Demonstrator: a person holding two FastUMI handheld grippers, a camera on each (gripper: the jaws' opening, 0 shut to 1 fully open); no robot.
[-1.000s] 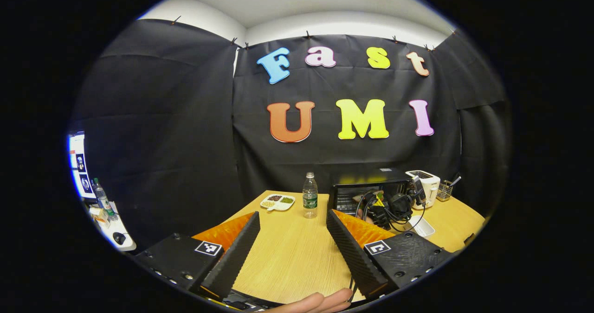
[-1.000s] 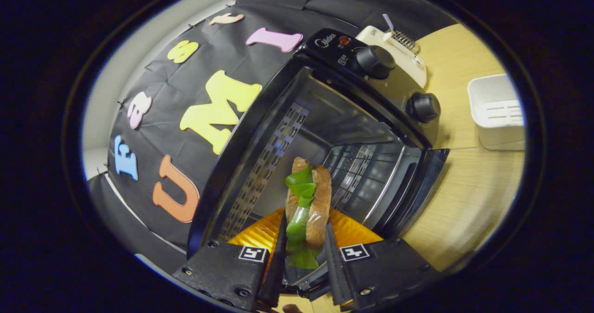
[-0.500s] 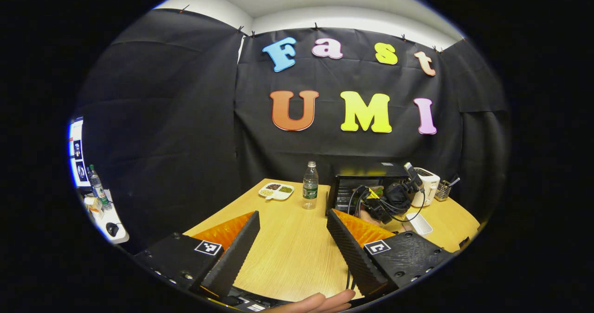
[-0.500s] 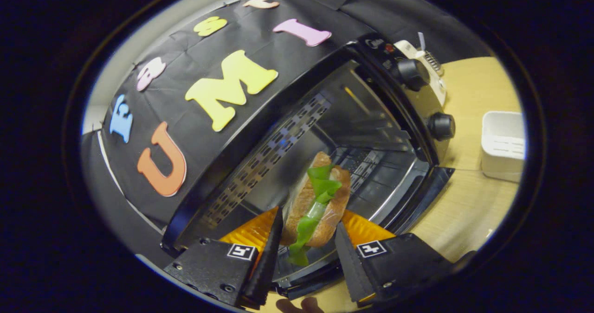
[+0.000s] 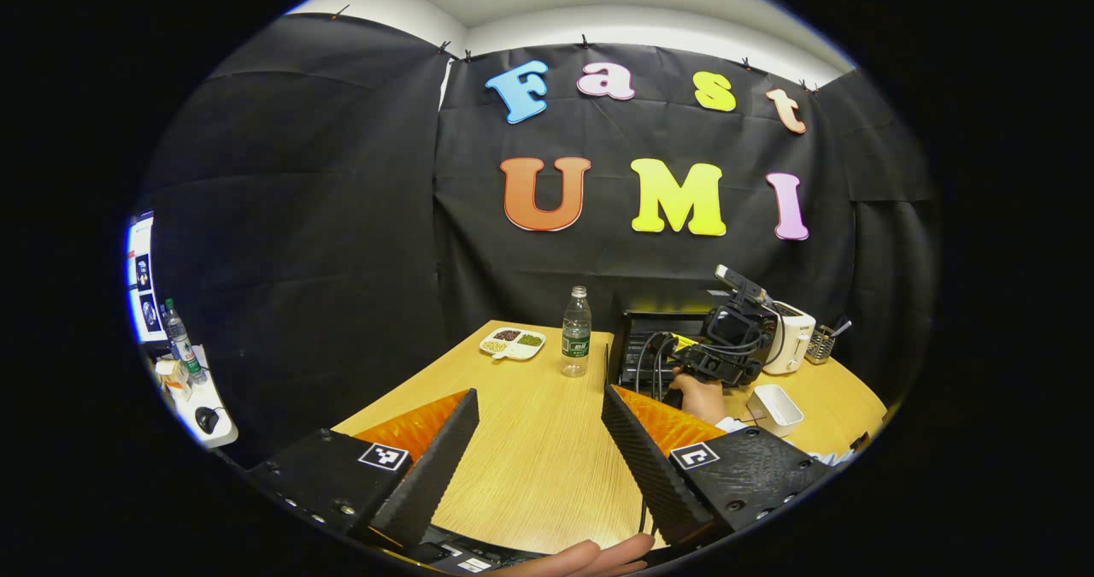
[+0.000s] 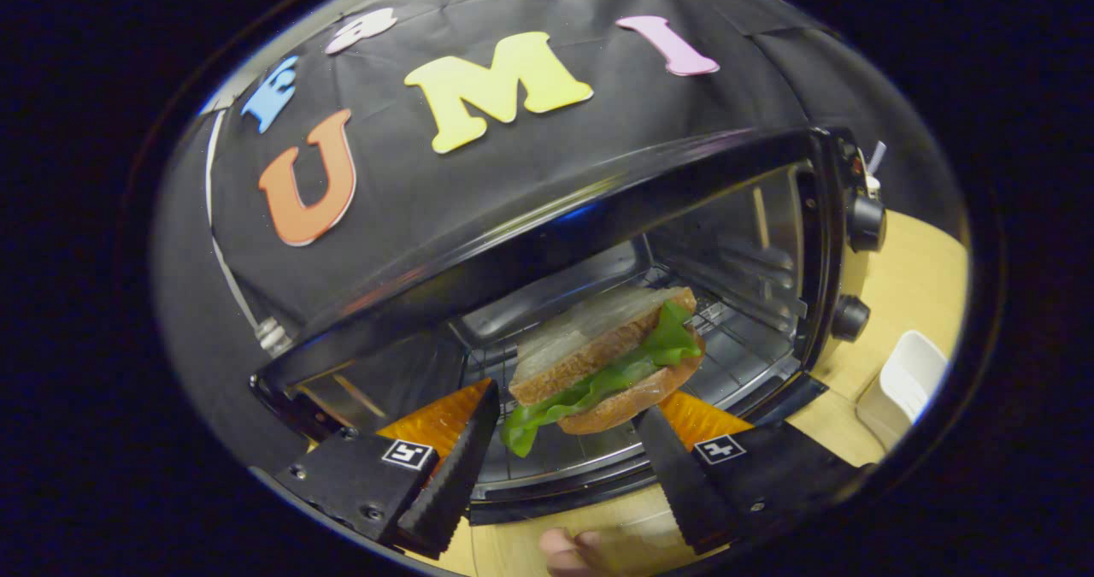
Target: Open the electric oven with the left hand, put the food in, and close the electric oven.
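Left gripper view first: we see the left gripper point(image 5: 534, 440) with its two fingers spread wide and nothing between them, hanging over the wooden table point(image 5: 530, 466). A hand point(image 5: 590, 557) peeks in just below the fingers. Ahead of the tips and a touch to the right stands a water bottle point(image 5: 576, 332), upright, and left of it a small divided dish point(image 5: 512, 344) with grains in its compartments. Farther right of our fingers we spot the electric oven point(image 5: 654, 350) at the back of the table, partly hidden by the right gripper point(image 5: 726, 338) and its cables, with a person's hand point(image 5: 702, 396) holding it in front of the oven's mouth. Beyond that sit a white toaster point(image 5: 791, 346), a wire rack point(image 5: 820, 348) and, nearer, a white tray point(image 5: 776, 406).

Over to the right gripper view: the right gripper point(image 6: 564, 449) has its fingers apart now, and we see the sandwich point(image 6: 607, 359) just ahead of the tips, between the two fingers' lines. It lies tilted, bread above and below, green lettuce hanging out toward the left finger. We cannot tell whether either finger touches it; it does not look pinched. The sandwich sits over the wire rack inside the oven's open cavity point(image 6: 632, 303), door dropped down beneath our fingers. To the right of the tips run the oven's knobs point(image 6: 865, 223), and past them the white tray on the table.
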